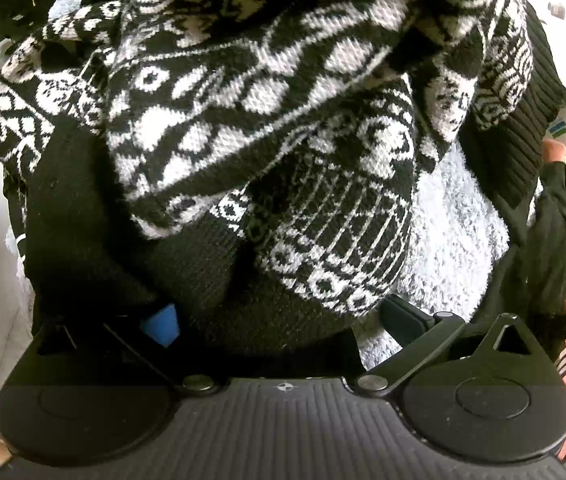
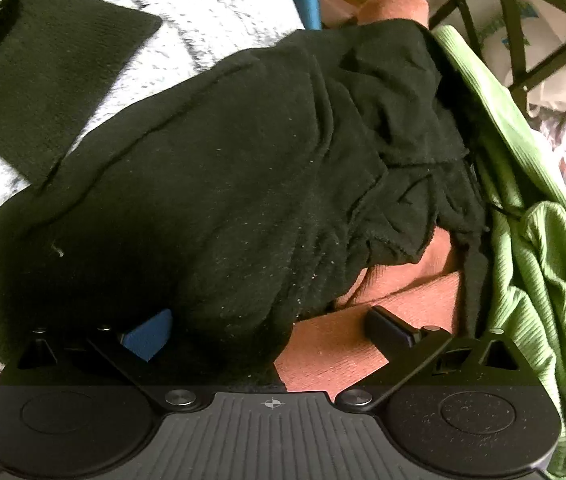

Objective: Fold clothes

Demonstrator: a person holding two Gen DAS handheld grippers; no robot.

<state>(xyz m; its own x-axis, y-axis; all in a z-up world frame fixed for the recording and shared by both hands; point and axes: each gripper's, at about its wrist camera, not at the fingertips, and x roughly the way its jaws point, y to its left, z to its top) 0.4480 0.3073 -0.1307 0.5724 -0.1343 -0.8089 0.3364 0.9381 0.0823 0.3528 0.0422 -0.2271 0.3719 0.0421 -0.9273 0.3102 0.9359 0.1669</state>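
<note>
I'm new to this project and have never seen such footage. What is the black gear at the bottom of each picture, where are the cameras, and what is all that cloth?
Each picture comes from a fisheye camera mounted on a handheld two-finger gripper, looking forward along its fingers; a person holds one in each hand. The left gripper faces a black-and-white patterned sweater bunched on a pale fuzzy blanket. Its jaws stand wide apart with the sweater's black hem lying between them, nothing clamped. The right gripper, also open, faces a black garment draped over rust-coloured cloth, with a green ribbed garment on the right. Nothing looks folded yet.
</note>
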